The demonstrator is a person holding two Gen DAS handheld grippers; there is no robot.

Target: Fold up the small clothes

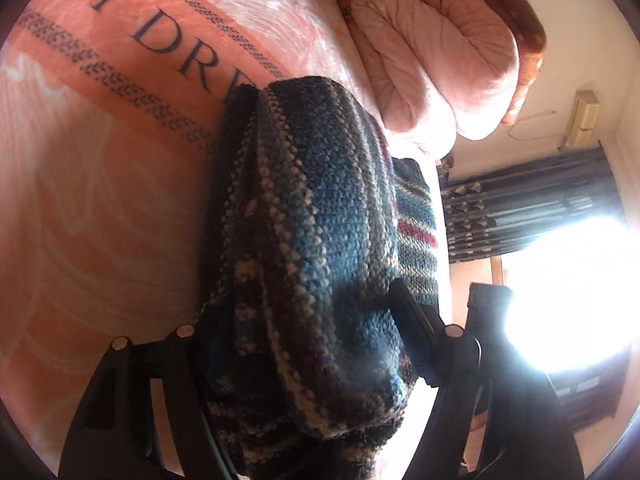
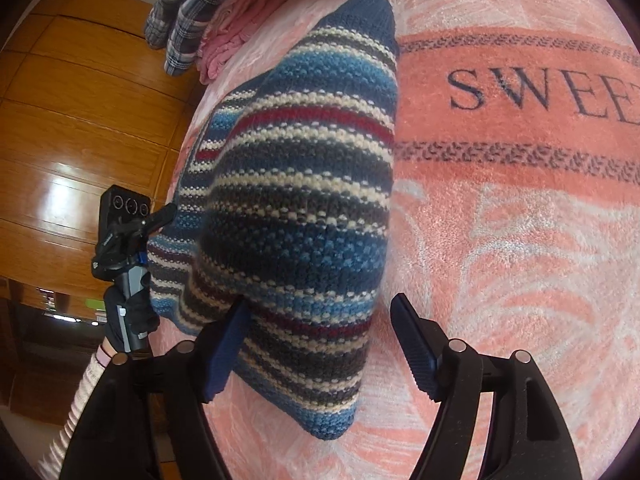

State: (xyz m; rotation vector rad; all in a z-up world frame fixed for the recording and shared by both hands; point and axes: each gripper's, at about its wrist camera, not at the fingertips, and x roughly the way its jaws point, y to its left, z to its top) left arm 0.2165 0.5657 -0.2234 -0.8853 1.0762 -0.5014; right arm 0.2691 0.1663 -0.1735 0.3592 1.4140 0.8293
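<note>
Striped blue, cream and red knitted garment (image 2: 296,184) is draped over the pink plush blanket (image 2: 520,240). Its bunched knit is clamped by the left gripper (image 1: 304,328). The right gripper (image 2: 320,340) is held wide apart around a garment corner.

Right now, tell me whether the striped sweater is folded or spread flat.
Folded: the striped sweater lies doubled in layers on the blanket.
</note>
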